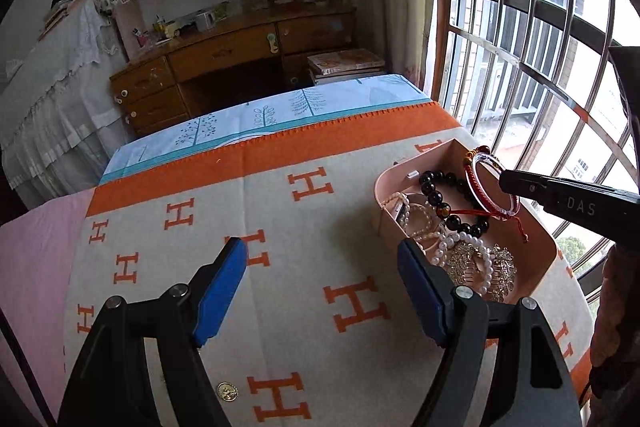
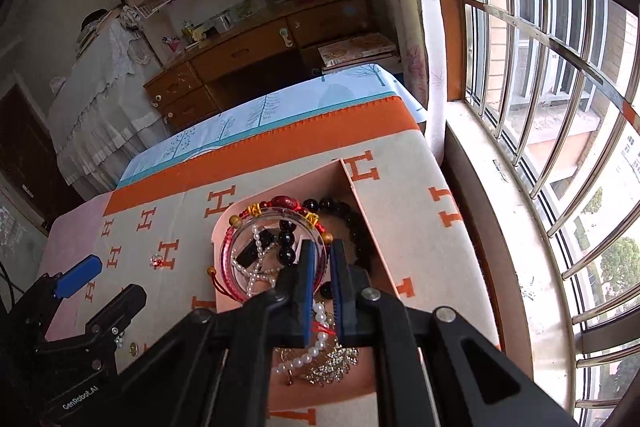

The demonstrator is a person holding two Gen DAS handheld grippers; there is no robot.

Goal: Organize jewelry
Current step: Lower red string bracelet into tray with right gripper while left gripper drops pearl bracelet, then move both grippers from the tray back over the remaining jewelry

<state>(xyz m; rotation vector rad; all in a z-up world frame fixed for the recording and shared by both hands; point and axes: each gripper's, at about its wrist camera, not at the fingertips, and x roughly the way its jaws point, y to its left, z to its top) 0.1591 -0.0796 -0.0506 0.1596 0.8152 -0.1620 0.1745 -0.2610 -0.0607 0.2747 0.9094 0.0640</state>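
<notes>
A pink jewelry box [image 1: 538,263] [image 2: 360,187] sits on the H-patterned blanket by the window. It holds a black bead bracelet [image 1: 444,183], pearl strands [image 1: 460,247] and sparkly brooches [image 1: 500,267]. My right gripper [image 2: 322,267] is shut on a clear bangle with red cord [image 2: 240,279] [image 1: 490,183] and holds it just above the box. My left gripper [image 1: 322,283] is open and empty over the blanket, left of the box. A gold coin-like piece [image 1: 227,392] lies on the blanket near the left fingers. A small red sparkly piece [image 2: 157,260] lies left of the box.
The blanket [image 1: 200,219] covers a table whose far edge faces a wooden desk [image 1: 224,67] and bookshelves. A barred window [image 1: 540,47] runs along the right, close to the box. A stack of books [image 1: 344,65] lies beyond the far edge.
</notes>
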